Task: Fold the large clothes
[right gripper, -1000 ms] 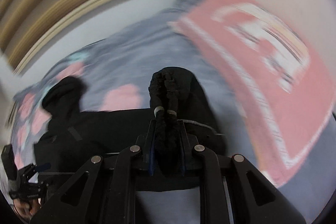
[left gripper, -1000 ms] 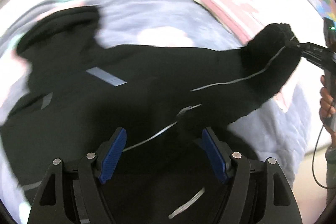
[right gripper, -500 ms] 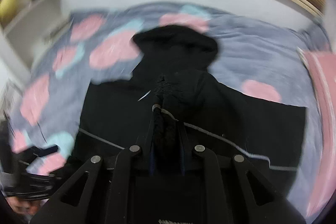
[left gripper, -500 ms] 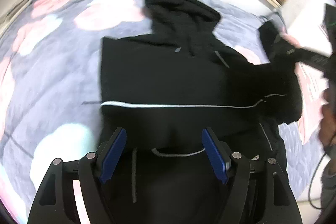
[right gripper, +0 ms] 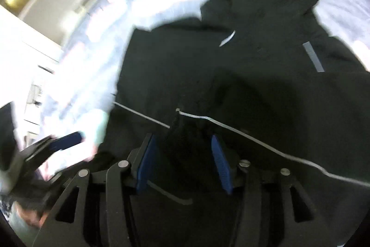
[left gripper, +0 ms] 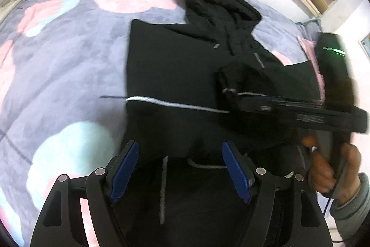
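Moved since a second ago: black hooded jacket (left gripper: 175, 66) sleeve (left gripper: 240, 78), then stretched out to the side, now folded across the body. Jacket lies on the flowered blanket (left gripper: 64, 57) on the bed, hood away. Right tool (right gripper: 183, 160) half open around the cuff; left tool (left gripper: 180, 168) wide open, empty, above the hem.
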`<state>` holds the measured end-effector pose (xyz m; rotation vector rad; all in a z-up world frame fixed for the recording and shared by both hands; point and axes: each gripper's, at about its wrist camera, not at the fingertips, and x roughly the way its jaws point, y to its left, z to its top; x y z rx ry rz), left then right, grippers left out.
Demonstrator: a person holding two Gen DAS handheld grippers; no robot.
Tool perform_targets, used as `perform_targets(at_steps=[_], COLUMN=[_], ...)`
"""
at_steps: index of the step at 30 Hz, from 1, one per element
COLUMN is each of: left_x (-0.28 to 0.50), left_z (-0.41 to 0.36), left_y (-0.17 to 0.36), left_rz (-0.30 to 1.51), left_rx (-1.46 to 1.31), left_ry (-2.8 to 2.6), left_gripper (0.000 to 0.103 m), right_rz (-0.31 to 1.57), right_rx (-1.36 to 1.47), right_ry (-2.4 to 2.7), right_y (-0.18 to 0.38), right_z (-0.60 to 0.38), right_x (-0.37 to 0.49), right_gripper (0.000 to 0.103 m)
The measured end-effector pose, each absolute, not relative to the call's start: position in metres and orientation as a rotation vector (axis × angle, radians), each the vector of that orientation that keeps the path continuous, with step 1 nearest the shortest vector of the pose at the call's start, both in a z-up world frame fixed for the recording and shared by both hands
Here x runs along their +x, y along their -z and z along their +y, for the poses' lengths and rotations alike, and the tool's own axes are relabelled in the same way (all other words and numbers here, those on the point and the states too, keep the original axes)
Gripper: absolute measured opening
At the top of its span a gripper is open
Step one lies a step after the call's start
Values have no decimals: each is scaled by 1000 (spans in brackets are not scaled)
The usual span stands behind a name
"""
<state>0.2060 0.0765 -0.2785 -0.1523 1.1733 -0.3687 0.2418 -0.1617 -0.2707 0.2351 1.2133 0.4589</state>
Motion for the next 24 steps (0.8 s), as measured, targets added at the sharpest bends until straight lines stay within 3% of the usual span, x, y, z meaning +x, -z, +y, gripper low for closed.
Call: perform_targets(at_steps=[4, 15, 16, 17, 18, 24], left_x=[227, 291, 293, 295, 297, 284], left_z=[45, -20, -24, -27, -30, 1], left_y=[280, 334, 338, 341, 344, 286], left_rz=[1183, 1310, 1313, 1321, 1337, 1164], left_rx=[-188, -327, -340, -347, -337, -348], left_ry=[490, 582, 594, 608, 598, 564], left_gripper=[76, 74, 60, 25, 18, 17], right_rz=[1166, 1248, 1255, 1259, 1261, 1200], right_rx=[195, 275, 263, 255, 241, 189], right_ry=[-304, -46, -36, -29, -15, 27], right_y=[254, 281, 282, 283, 284, 268], right_z=[-219, -315, -316, -318, -319, -324], right_x=[213, 152, 150, 149, 149, 158], right_gripper=[53, 53, 53, 53, 53, 53])
